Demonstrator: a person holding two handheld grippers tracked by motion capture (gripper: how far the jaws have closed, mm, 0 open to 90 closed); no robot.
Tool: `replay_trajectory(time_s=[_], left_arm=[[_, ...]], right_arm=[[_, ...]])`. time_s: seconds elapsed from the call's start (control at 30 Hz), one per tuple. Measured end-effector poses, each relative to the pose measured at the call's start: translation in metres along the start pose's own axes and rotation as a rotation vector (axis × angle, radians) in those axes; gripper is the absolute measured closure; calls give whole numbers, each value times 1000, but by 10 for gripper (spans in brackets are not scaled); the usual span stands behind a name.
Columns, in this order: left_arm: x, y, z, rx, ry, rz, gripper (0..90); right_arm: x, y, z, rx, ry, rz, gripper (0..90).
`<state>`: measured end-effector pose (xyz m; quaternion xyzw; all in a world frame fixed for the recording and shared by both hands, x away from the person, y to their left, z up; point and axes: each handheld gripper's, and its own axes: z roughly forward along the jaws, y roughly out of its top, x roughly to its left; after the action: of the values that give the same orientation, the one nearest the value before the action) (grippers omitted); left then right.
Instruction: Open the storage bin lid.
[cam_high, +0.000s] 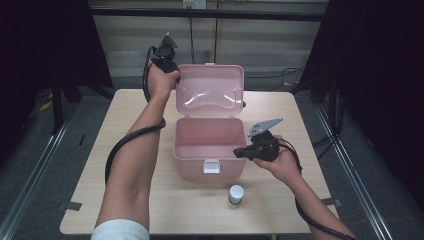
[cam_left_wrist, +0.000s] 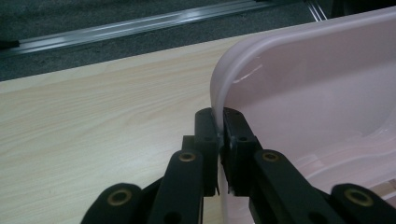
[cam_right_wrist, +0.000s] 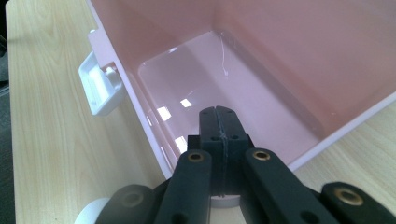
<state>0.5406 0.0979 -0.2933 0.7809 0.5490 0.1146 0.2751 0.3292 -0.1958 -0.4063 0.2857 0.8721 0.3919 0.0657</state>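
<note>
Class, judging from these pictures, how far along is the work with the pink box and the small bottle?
Done: the pink box stands open and looks empty, its white latch undone. In hand: the left gripper is shut on the raised lid, its jaws pinching the lid's edge. The right gripper is shut, holding nothing, above the box's rim. Left: the bottle stands on the table in front of the box, probably to go in.

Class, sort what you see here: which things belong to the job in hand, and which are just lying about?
In the job:
pink box
box lid
left gripper, shut on the lid's edge
right gripper, shut, empty

Lying about:
small white-capped bottle
</note>
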Motion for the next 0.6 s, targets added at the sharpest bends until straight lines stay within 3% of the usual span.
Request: replay_trajectory(time_s=[0.6], left_arm=[[7,3,20,4,-3,-13,849]], right_arm=[[-1,-1,0,-6,11,9,900]])
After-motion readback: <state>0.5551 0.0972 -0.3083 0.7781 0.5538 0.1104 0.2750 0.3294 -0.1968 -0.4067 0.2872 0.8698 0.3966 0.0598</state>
